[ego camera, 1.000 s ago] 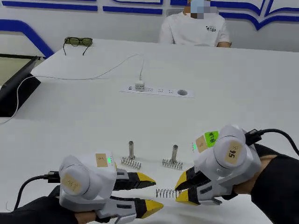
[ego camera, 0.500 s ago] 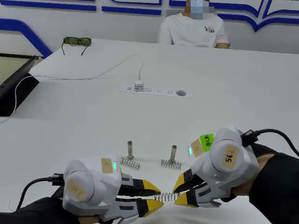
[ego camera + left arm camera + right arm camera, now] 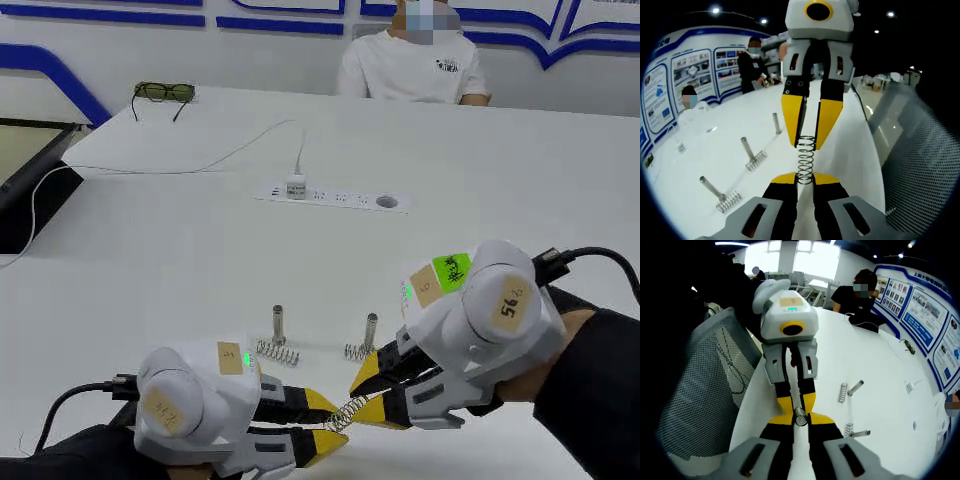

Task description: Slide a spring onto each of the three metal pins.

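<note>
Spring hangs stretched between both tools, above the tabletop by its near edge. The left hand-held gripper pinches one end, the right hand-held gripper the other. Light, wiry, bendy and likely to flick loose; best held gently by the end coils.

In the head view the held spring is showing only its middle coils; both ends are lying hidden between the yellow tips of the left claw and the right claw. The right claw's housing is covering part of a loose spring beside a metal pin. The bottom edge is cutting off the left claw's body.
</note>
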Action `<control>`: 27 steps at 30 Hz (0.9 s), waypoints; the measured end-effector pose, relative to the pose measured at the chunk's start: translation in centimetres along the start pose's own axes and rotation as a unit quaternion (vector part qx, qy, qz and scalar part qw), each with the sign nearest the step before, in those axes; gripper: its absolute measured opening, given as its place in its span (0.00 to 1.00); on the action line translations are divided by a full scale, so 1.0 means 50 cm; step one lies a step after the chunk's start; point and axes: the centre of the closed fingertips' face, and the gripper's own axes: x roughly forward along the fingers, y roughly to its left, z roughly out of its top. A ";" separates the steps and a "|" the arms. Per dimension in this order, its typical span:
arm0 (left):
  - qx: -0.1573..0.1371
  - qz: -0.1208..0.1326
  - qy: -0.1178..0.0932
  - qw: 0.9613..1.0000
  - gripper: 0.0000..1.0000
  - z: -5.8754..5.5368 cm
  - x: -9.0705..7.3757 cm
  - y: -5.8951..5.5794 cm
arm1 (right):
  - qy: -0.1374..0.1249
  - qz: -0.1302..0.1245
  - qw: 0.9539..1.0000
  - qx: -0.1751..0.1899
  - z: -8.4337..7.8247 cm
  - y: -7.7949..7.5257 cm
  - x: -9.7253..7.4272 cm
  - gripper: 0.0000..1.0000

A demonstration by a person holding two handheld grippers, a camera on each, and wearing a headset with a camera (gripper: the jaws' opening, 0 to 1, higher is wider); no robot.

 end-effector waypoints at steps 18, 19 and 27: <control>0.001 0.007 -0.008 1.000 0.11 0.007 -0.004 0.003 | -0.012 -0.006 1.000 0.008 0.007 -0.001 0.005 0.14; 0.001 0.007 -0.008 1.000 0.11 0.007 -0.004 0.003 | -0.011 -0.006 1.000 0.008 0.006 -0.001 0.004 0.12; 0.002 0.004 -0.013 1.000 0.11 0.010 0.000 0.000 | -0.020 -0.004 1.000 0.016 0.014 0.002 0.004 0.12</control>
